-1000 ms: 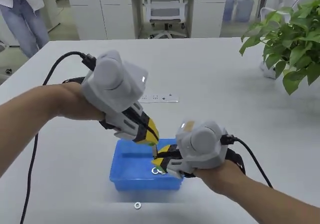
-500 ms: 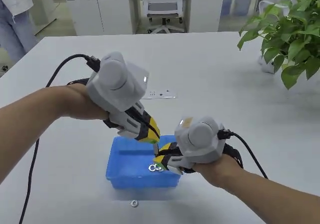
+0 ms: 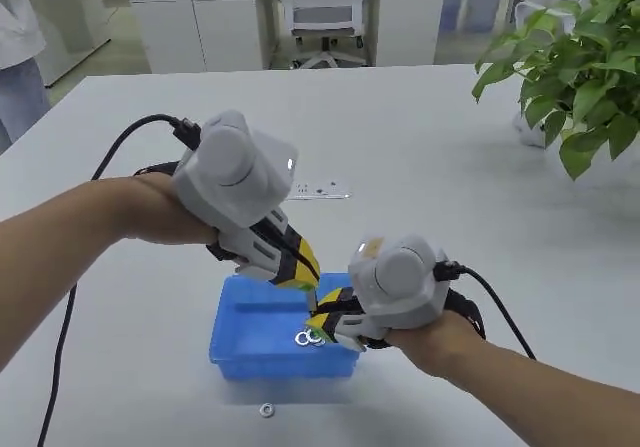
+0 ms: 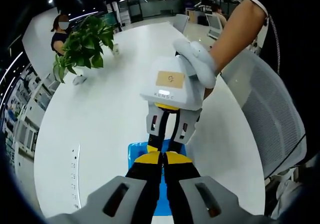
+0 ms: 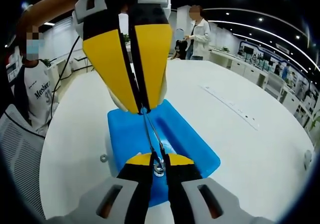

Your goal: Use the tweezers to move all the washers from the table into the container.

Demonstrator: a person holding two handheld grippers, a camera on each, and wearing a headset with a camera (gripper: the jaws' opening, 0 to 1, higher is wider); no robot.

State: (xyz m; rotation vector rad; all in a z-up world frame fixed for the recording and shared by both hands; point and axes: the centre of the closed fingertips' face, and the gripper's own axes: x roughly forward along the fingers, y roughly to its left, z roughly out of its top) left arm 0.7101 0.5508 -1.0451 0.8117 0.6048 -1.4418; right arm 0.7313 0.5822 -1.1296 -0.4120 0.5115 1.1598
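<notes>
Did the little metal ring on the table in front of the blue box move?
No. The small silver metal washer still lies just in front of the blue plastic container's near wall, as before; only the head camera shifted.

Open-plan office. Indicators: large white desk with flush power socket strip, white drawer cabinets, grey swivel chair, leafy green potted plant, ceiling strip lights.

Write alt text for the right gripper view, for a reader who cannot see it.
Over a blue container, the left gripper reaches down from the top holding tweezers, whose tips, with a washer, are pinched between the jaws of the right gripper. A loose washer lies on the white table left of the container.
</notes>
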